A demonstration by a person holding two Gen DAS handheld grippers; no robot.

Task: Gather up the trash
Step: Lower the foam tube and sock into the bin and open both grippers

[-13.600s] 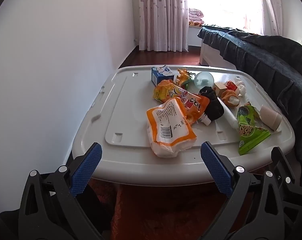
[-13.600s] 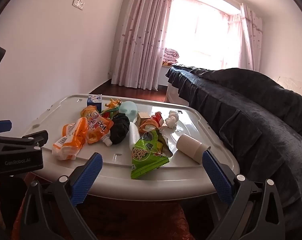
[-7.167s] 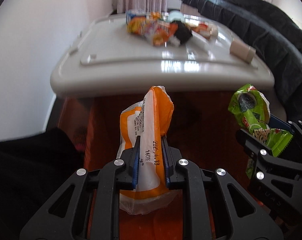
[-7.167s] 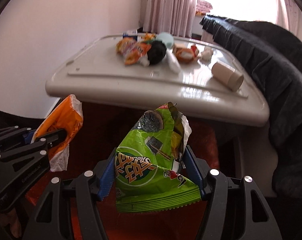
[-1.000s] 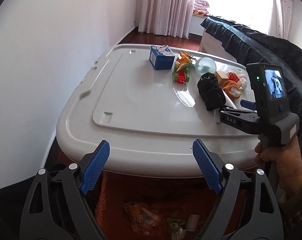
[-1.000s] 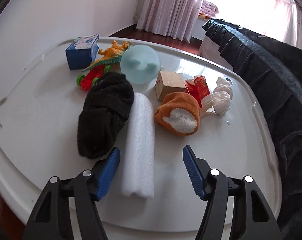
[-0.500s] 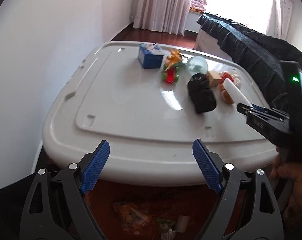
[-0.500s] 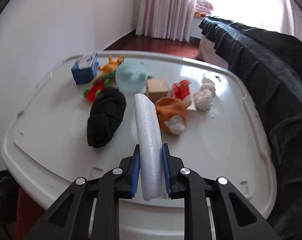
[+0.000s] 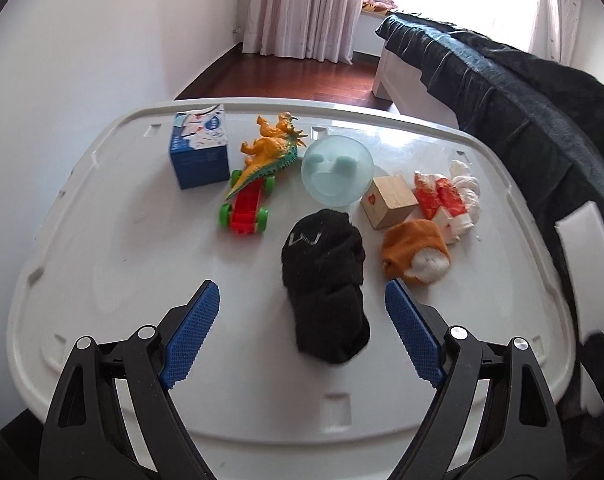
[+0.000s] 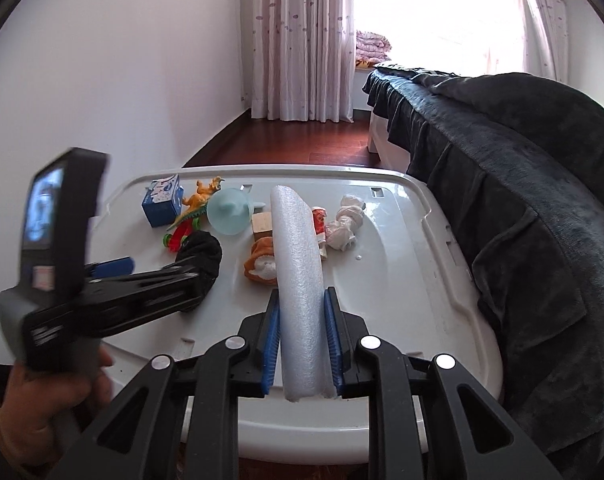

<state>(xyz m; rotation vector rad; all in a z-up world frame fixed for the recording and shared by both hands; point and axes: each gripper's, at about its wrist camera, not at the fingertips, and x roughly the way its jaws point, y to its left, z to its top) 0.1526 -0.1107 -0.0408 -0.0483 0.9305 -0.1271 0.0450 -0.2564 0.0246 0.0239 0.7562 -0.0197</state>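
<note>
My right gripper (image 10: 302, 344) is shut on a white foam tube (image 10: 298, 280) and holds it above the near edge of the white lid table (image 10: 401, 280). The tube also shows at the right edge of the left wrist view (image 9: 589, 272). My left gripper (image 9: 302, 336) is open and hovers over the table with a black sock (image 9: 325, 288) between its fingers; whether it touches the sock I cannot tell. A crumpled white tissue (image 9: 467, 192) and a red-and-white wrapper (image 9: 439, 200) lie at the right of the table.
On the table are a blue box (image 9: 200, 152), an orange dinosaur toy (image 9: 270, 148) on a red toy cart (image 9: 246, 210), a pale green ball (image 9: 337, 176), a wooden block (image 9: 389, 202) and an orange sock (image 9: 417, 256). A dark-covered bed (image 10: 521, 160) runs along the right.
My left gripper has moved forward over the table, and now the black sock lies between its fingers. My right gripper, holding the foam tube, has lifted and drawn back toward the near edge.
</note>
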